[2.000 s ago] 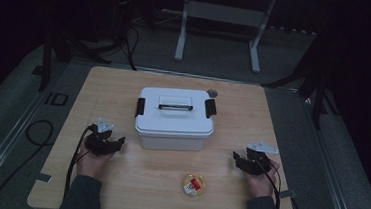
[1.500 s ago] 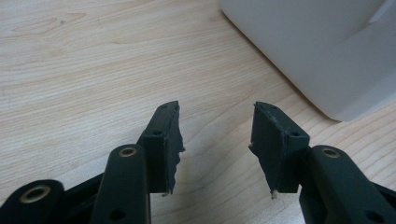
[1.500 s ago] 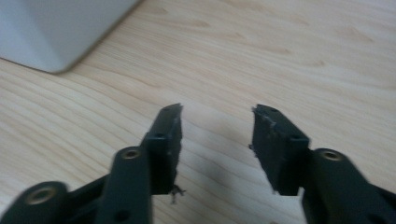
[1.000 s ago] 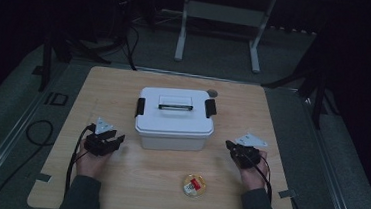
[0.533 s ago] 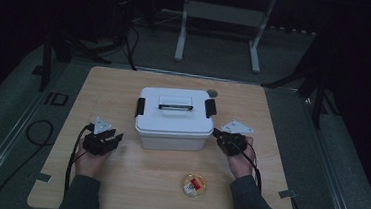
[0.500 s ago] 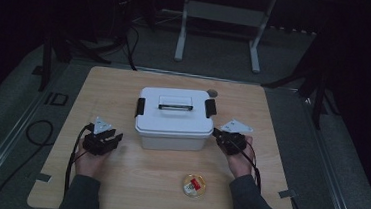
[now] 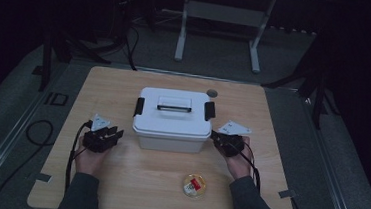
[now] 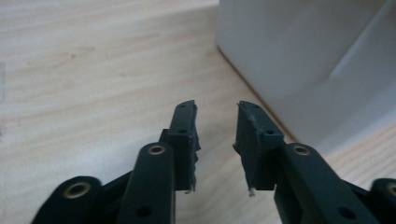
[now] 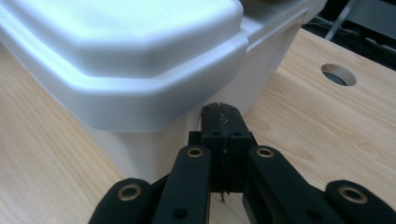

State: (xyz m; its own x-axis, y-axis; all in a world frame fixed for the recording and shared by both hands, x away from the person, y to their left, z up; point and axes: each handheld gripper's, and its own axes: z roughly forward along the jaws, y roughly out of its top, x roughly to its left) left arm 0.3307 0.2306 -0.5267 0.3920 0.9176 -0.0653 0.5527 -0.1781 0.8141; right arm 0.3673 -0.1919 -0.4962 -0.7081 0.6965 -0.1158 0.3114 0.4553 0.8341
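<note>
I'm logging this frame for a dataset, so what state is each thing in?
Box: lid on, both black side latches up against it.
Left gripper: open, empty, beside the box.
Right gripper: shut, empty, tips under the lid's rim.
Small dish: on the table, something red inside.
Table: hole behind the box.

The high view is dim and grainy, its edges sinking into near black, with only the wooden table [image 7: 124,94] softly lit from above. Both gripper views are much brighter and evenly lit. There the white box [image 9: 116,56] is blurred and washed out, and the black jaws at the bottom look slightly soft.
</note>
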